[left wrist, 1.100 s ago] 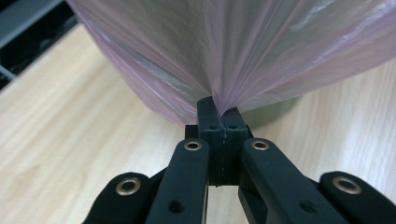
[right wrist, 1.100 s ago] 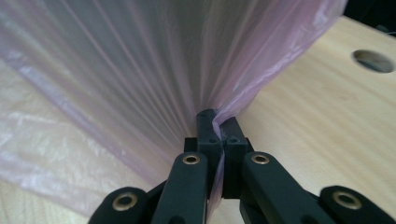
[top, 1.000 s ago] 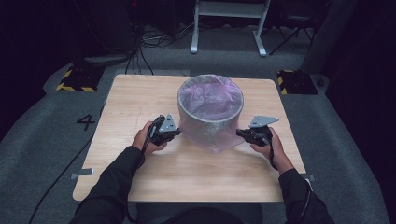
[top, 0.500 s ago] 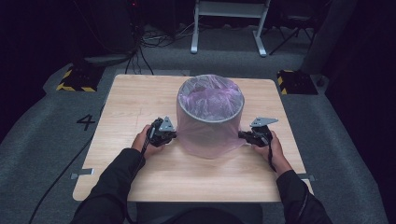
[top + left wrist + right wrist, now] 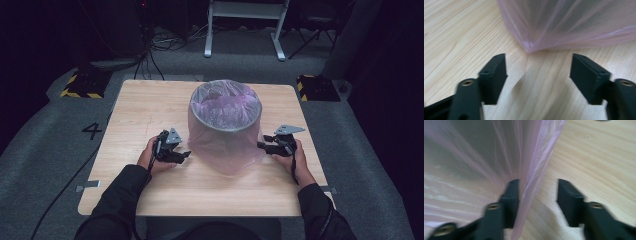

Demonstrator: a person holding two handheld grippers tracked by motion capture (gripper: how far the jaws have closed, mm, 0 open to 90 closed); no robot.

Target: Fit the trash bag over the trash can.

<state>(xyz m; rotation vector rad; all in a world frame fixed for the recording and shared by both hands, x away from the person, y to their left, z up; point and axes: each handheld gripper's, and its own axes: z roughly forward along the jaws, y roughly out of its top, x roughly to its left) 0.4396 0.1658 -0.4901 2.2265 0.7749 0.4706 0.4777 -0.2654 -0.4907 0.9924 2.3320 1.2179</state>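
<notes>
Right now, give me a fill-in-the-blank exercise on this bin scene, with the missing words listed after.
1. The bag pulled down over the bin is coloured ____.
2. The left gripper has its fingers ____, with nothing between them.
3. The bin stands on a ____ table.
4. The bag's edge hangs between the fingers of the ____ gripper.

Missing words: pink; open; wooden; right
</notes>
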